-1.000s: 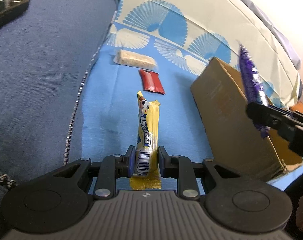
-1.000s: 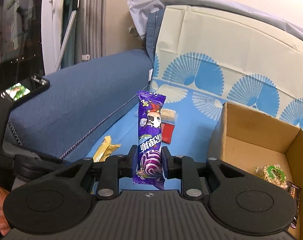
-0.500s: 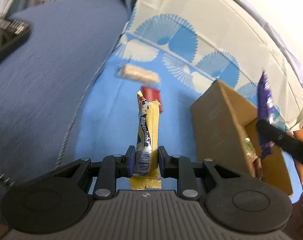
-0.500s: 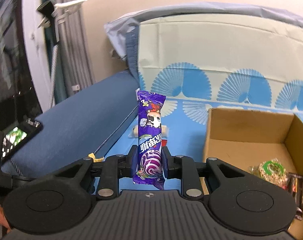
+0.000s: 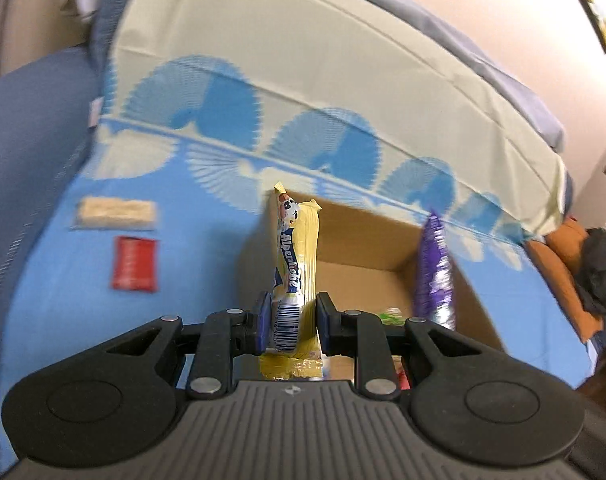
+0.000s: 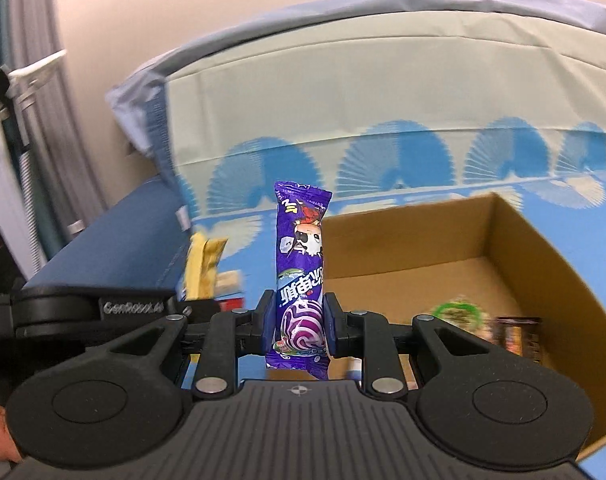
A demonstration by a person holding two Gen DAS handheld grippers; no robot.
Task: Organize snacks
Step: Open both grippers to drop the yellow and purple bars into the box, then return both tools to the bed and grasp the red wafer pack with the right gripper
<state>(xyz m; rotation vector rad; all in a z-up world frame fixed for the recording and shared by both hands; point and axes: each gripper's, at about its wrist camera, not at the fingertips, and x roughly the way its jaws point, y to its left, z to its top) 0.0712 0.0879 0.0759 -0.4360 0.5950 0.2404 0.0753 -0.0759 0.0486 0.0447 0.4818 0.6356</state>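
Place: blue sofa with a blue sheet spread on the seat and up the back.
Box: brown box sits on the sheet, open at the top, toward the sheet's right side.
In the box: a green round snack and a dark bar lie on the bottom, both blurry.
Left gripper: left gripper is pinched tight on the yellow pack, near its bottom end by the bar code.
Yellow pack: it stands straight up, right at the box's near left edge.
Right gripper: right gripper is pinched tight on the purple pack, also near its bottom end.
Purple pack: it stands straight up, up in the air, in front of the open box.
Still out: a pale bar and a red pack lie on the sheet, left of the box, just beside each other.
How they feel, I think: both packs look light, thin and crinkly, with shiny skin that can slip.
Stiff or soft: each stays up by itself, so the candy inside is likely firm.
Where to hold: the fat middle or low part is best; the flat sealed ends are floppy and can slide out.
How hard: a soft squeeze is enough, since a hard one may crush the candy.
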